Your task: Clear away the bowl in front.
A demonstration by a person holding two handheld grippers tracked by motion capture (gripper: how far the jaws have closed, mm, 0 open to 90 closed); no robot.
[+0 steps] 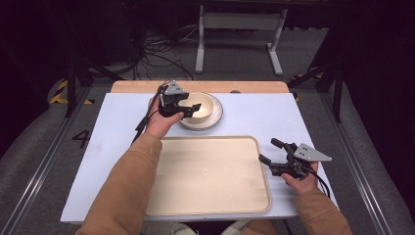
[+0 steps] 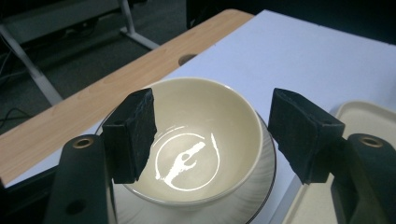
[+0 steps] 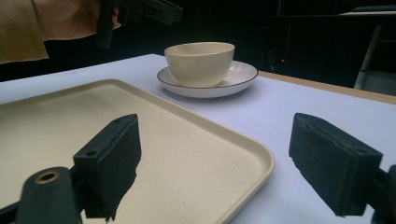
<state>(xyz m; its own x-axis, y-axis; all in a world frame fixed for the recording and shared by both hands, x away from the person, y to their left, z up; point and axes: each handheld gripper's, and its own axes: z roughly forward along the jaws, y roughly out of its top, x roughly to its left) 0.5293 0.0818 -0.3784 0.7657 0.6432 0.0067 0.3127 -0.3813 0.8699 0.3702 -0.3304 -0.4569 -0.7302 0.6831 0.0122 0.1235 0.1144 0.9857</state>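
White desk [image 1: 254, 115] before a dark room carried a bowl [image 1: 201, 106], with both hand-held grippers, left [image 1: 187, 111] and right [image 1: 272, 152], wide open and empty.

A white-topped table [image 1: 244, 122] with a bare wooden strip [image 1: 195, 86] along its far edge carries a cream tray [image 1: 210, 176] near the front and, just beyond it, a dark-rimmed white plate [image 1: 215, 117].

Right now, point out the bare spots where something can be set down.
The tray is bare throughout. Free white tabletop lies left of the plate, and more right of it. Crowded: the bowl under the open left claw.
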